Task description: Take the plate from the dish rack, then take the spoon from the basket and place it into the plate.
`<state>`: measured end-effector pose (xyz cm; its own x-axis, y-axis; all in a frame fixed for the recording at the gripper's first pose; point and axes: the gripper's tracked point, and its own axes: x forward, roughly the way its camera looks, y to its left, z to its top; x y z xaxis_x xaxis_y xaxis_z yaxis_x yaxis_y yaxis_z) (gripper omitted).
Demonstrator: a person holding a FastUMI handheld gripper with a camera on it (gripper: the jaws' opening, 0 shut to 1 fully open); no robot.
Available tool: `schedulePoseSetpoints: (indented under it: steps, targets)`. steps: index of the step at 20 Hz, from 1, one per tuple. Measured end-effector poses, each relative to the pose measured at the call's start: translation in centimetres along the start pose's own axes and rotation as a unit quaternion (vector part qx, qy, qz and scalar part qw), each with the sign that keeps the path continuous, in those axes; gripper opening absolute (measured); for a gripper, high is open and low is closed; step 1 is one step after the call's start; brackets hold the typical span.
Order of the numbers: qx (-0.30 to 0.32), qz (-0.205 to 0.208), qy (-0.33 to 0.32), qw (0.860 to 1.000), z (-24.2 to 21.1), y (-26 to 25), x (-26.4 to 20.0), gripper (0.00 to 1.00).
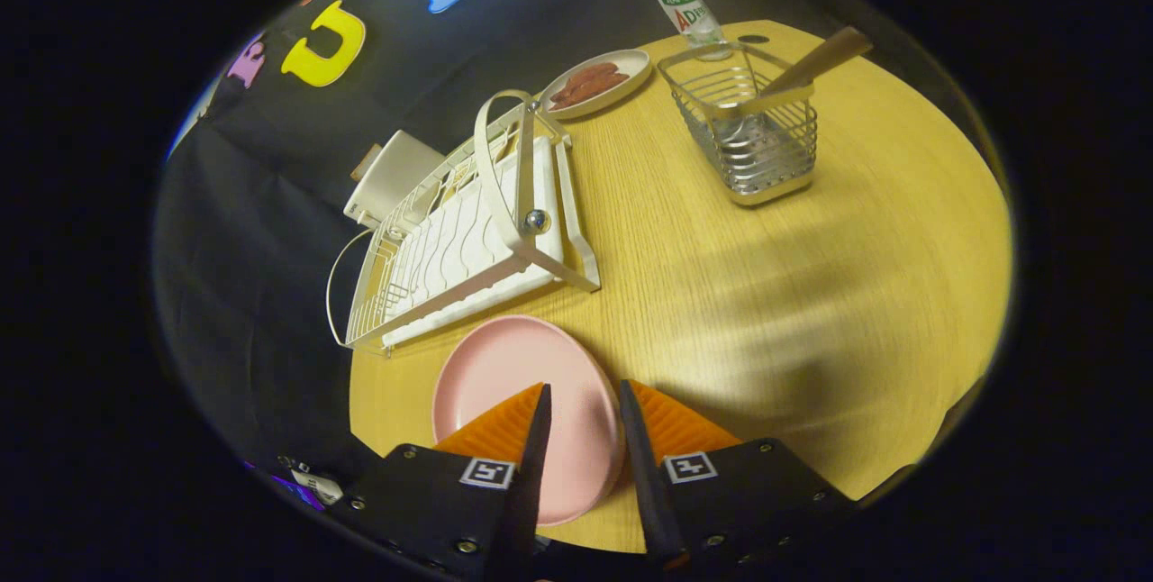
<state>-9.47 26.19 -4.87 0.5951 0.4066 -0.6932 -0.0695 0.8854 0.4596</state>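
Left to right, I list: white dish rack (468, 231), standing on the table (811, 294) against the booth wall. Pink plate (522, 384), flat on the table just in front of the rack. My gripper (584, 397), fingers spread with a gap, over the plate, gripping nothing. Small dish (599, 82) of food, beyond the rack. Wire basket (748, 127), spoon (820, 59) leaning inside. Bottle (689, 10) behind the basket.

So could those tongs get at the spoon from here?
Probably yes: the tongs hang open over the plate, and bare table lies between them and the basket, where the spoon handle sticks up.
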Motion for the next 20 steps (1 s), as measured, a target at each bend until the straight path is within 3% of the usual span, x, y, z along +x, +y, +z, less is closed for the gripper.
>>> schedulePoseSetpoints:
  steps: [3, 7, 9, 13, 20]
  targets:
    - [-0.082, -0.043, -0.070, 0.993, 3.3, -1.7, -2.9, 0.51]
    - [-0.151, -0.053, -0.165, 0.973, 7.1, -1.6, -7.4, 0.51]
    - [-0.157, -0.060, -0.236, 0.957, 9.7, -1.7, -10.1, 0.51]
    - [-0.182, -0.088, -0.358, 0.912, 14.1, -3.6, -14.9, 0.51]
    - [-0.184, -0.087, -0.392, 0.897, 16.4, -8.5, -14.5, 0.51]
